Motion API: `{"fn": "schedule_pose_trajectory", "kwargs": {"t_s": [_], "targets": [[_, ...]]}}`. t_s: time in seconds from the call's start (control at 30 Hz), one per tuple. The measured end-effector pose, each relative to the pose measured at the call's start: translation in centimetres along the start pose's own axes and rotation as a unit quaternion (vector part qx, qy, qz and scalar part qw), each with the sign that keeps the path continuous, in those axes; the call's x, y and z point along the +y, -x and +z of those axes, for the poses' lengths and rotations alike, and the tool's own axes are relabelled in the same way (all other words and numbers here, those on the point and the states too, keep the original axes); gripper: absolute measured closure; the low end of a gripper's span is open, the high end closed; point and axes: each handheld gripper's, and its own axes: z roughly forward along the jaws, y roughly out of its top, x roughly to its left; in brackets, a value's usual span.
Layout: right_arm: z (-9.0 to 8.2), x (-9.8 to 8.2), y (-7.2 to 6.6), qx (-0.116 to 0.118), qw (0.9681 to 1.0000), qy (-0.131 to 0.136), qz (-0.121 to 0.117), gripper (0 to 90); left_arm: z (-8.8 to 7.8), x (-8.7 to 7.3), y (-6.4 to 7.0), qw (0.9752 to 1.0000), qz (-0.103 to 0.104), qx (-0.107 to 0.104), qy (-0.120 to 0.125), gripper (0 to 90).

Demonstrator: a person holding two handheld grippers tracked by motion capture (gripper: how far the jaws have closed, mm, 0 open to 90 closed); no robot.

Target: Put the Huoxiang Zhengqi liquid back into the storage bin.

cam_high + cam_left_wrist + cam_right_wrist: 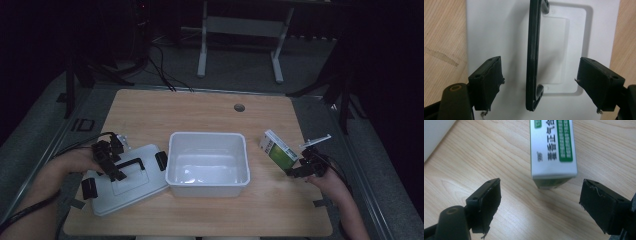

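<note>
With the green-and-white box [552, 150] lying on the worktop [506, 165] just ahead of the spread right gripper [540, 202] (nothing pinched), it needed centring before its pads closed.

A wooden surface [210, 107] carries a white open bin [208, 162] near the middle of its near half. Touching the bin's left wall lies a white lid [142, 192] with a black handle [131, 164] and black clips, close to the surface's near left corner. The left tongs [119, 175] hover over the lid at the handle, jaws apart. Towards the right edge, a white-and-green box [277, 149] sits tilted, with the right tongs [292, 171] just beside its near end, jaws apart.
</note>
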Motion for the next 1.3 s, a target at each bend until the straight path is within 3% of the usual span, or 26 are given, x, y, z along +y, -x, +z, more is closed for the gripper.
{"fn": "schedule_pose_trajectory", "kwargs": {"t_s": [0.4, 0.6, 1.07, 1.2, 1.3], "targets": [[0.7, 2.5, 0.3, 0.011, 0.9985, -0.05, -0.019, 19.2, 0.6, 0.0, 0.0, 0.9999, -0.001, -0.005, -0.01, 20.7], [0.7, 4.1, 0.0, 0.0, 0.9969, -0.067, -0.042, 23.0, 0.6, 0.1, 0.1, 0.9999, 0.0, -0.008, -0.01, 20.7], [1.4, 7.4, -0.2, 0.01, 0.9887, -0.127, -0.08, 35.0, 0.8, 0.1, 0.1, 0.9999, 0.001, -0.008, -0.014, 20.7], [1.4, 8.2, -0.1, 0.008, 0.9874, -0.136, -0.081, 38.9, 0.9, 0.2, 0.1, 0.9999, 0.002, -0.01, -0.014, 20.7], [1.5, 8.8, 0.1, 0.007, 0.9861, -0.146, -0.079, 47.2, 1.0, 0.1, 0.1, 0.9998, 0.002, -0.01, -0.016, 20.7]]}}
